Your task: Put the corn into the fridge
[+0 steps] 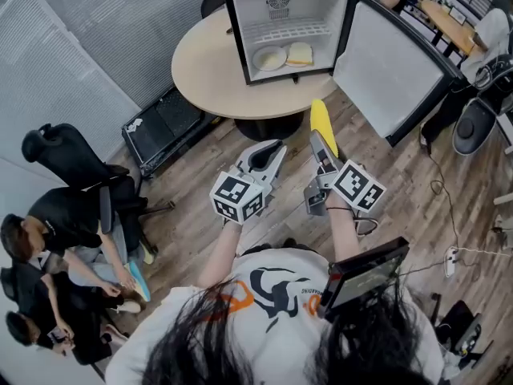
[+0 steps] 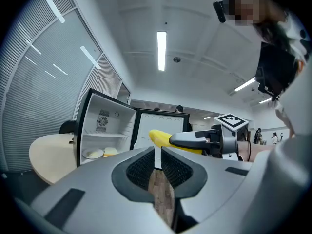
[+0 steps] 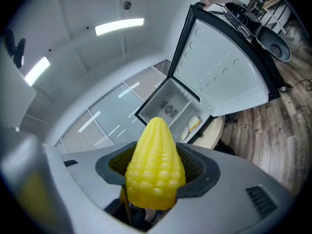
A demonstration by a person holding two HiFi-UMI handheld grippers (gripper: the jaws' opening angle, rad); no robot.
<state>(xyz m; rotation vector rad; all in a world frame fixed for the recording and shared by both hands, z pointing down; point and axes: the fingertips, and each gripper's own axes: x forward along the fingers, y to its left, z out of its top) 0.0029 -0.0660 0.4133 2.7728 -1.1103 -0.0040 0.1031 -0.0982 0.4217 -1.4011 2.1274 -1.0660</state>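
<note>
A yellow corn cob (image 1: 323, 125) sticks out forward from my right gripper (image 1: 321, 144), which is shut on its thick end. In the right gripper view the corn (image 3: 155, 165) fills the space between the dark pads. It points toward the small black fridge (image 1: 288, 30) on the round table (image 1: 208, 70). The fridge door (image 1: 393, 70) is swung wide open to the right. On the fridge floor lie a white plate (image 1: 269, 58) and a slice of bread (image 1: 300, 53), under a wire shelf. My left gripper (image 1: 268, 157) is level beside the right one, jaws together and holding nothing. The left gripper view also shows the corn (image 2: 158, 138).
People sit low at the left (image 1: 56, 231) next to a black office chair (image 1: 64, 155). A black case (image 1: 164, 127) lies on the floor under the table's left side. Another chair (image 1: 473, 123) and cables (image 1: 449, 255) are at the right on the wood floor.
</note>
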